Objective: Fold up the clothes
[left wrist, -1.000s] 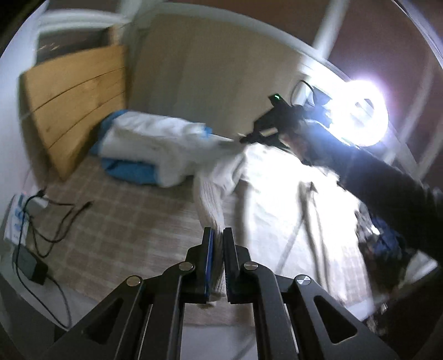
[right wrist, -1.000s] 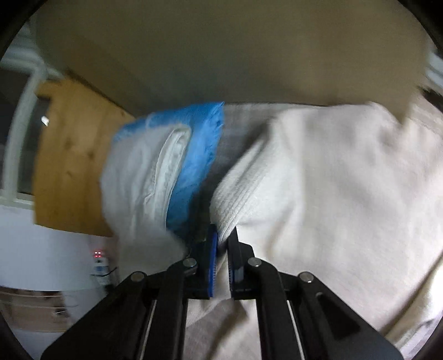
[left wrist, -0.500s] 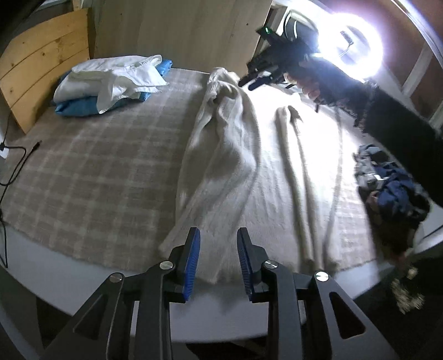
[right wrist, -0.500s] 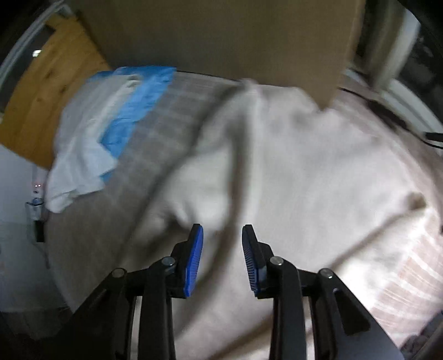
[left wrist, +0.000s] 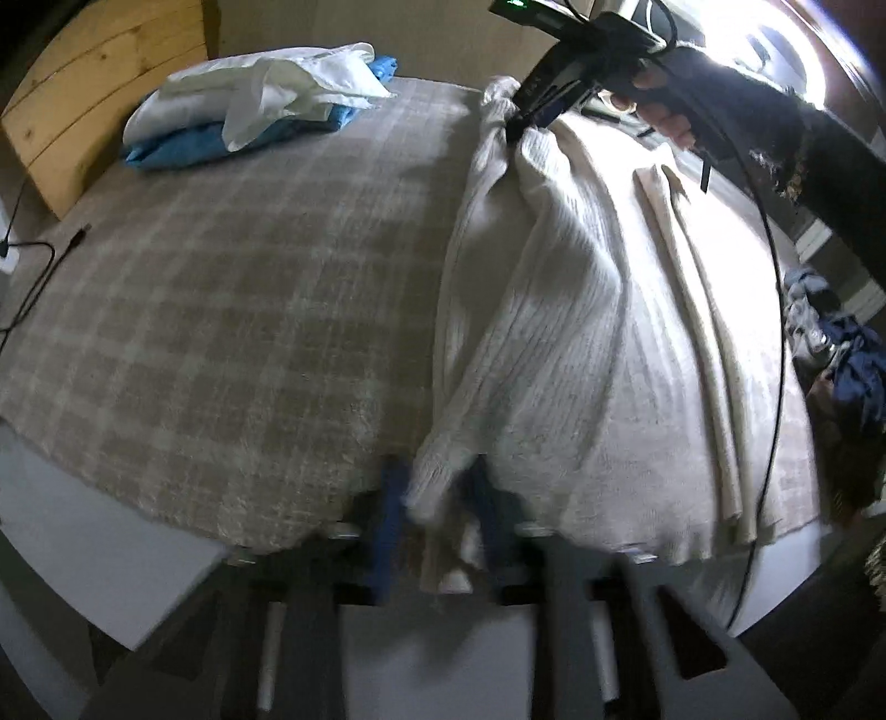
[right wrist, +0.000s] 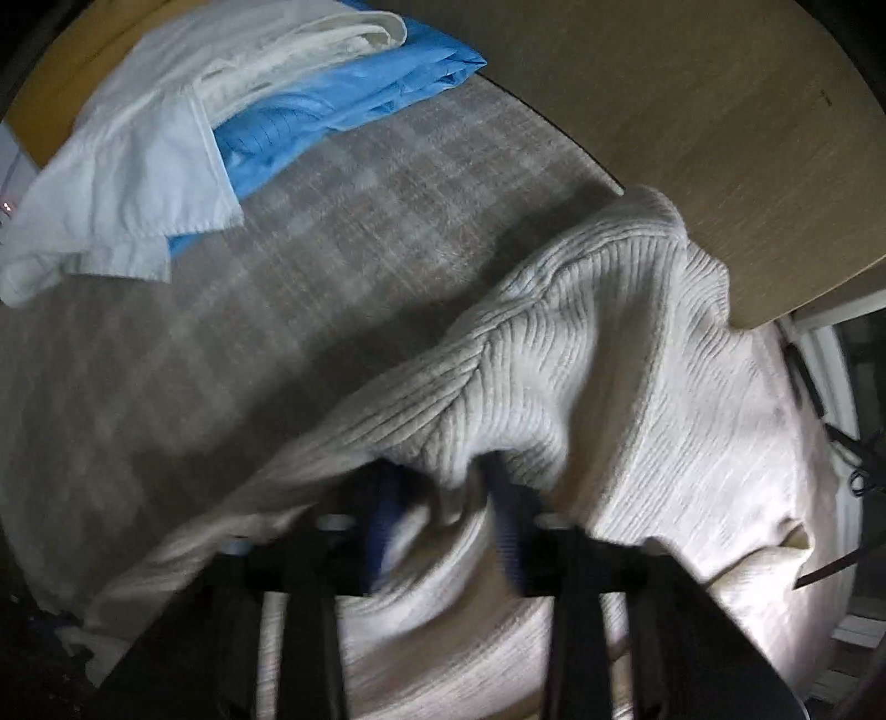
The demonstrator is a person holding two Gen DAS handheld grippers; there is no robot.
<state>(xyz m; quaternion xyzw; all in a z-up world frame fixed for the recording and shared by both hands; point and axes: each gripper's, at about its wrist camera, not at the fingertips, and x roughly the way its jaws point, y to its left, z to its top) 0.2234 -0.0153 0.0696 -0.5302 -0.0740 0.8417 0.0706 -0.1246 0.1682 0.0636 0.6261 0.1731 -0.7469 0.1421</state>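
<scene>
Our left hand-held gripper (left wrist: 437,515) stood open around the cuff of the cream sweater (left wrist: 559,310); our right hand-held gripper (right wrist: 443,509), open too, straddled a fold. The sweater lay across the plaid blanket (left wrist: 221,299) on the bed.

Under your work lies a beige plaid woven blanket (left wrist: 221,310) spread over a white bed edge (left wrist: 111,548). At the far left corner you have a pale wooden plank headboard (left wrist: 99,83), and a tan flat panel (right wrist: 692,138) backs the bed's far side. A thin black cable (left wrist: 39,271) trails off the blanket's left edge. At your far right a bright white lamp glare (left wrist: 786,50) washes out the top corner of the left wrist view.
</scene>
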